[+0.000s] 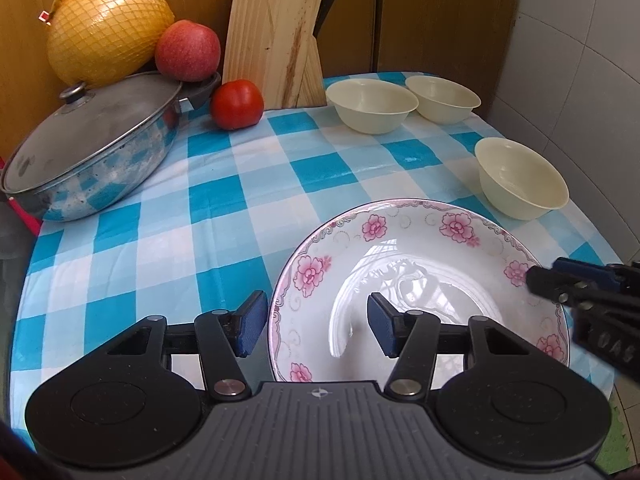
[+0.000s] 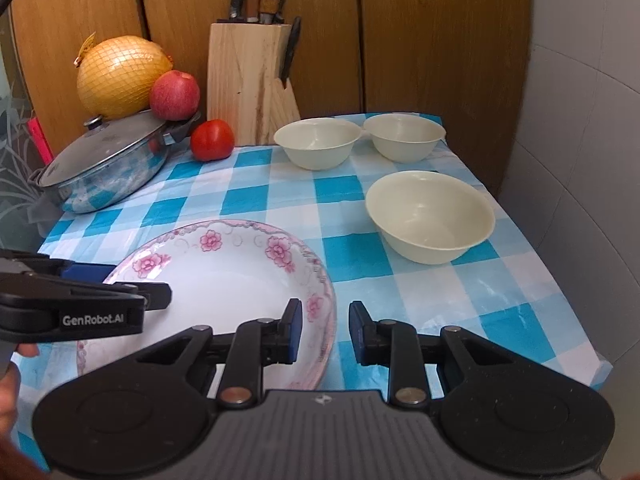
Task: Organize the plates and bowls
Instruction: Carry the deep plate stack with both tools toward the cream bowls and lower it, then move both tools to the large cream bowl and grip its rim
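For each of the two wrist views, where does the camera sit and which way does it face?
Left wrist view: sits on the left gripper, angled down over the floral plate's left rim, which lies between its open fingers; the right gripper enters at right.
Right wrist view: sits on the right gripper, angled down at the plate's right rim, fingers either side, not touching; the left gripper and a hand show at left.
Shared: plate, three cream bowls, pan, knife block, checked cloth.
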Tool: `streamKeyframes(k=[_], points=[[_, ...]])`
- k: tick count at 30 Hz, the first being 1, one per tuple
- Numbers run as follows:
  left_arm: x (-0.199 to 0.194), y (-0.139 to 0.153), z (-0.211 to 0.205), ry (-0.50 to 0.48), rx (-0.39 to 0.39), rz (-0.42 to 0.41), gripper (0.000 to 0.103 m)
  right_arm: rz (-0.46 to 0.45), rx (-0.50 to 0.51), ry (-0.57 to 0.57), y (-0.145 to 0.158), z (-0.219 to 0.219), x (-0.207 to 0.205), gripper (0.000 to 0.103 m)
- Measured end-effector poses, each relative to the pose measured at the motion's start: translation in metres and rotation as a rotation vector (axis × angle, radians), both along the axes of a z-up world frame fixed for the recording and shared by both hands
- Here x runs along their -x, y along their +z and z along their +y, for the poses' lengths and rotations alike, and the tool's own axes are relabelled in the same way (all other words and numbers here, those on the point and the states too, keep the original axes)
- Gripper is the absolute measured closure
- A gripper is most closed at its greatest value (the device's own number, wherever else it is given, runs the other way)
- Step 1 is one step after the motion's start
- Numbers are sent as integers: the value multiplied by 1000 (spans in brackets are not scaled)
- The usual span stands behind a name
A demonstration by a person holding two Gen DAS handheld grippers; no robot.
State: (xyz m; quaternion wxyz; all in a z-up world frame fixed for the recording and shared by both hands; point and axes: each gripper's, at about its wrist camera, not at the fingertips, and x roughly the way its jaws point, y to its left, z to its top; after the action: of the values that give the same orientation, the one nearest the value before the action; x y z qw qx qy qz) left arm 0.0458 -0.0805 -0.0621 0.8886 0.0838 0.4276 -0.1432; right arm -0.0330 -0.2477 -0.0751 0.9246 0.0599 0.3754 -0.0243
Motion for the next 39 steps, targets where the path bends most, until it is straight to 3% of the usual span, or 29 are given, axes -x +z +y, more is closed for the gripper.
streamKeyframes(k=[5,9,23,33,39], points=[[-8,1,4,29,12,10,40,-14,-55,-96,6,-35,1,77],[-12,7,0,33,27,-1,40,-16,-168,-145,11,-60,-2,77],[-40,41,-46,-70,139,-31,31,-10,-154,-270,15,-109,-42,77],[-88,6,-127,-117,171,138,31,25,-179,-326,-2,-142,-70,77],[-98,-13,-157,-107,94,134,31,46,-198,-321,-13,-150,-79,77]])
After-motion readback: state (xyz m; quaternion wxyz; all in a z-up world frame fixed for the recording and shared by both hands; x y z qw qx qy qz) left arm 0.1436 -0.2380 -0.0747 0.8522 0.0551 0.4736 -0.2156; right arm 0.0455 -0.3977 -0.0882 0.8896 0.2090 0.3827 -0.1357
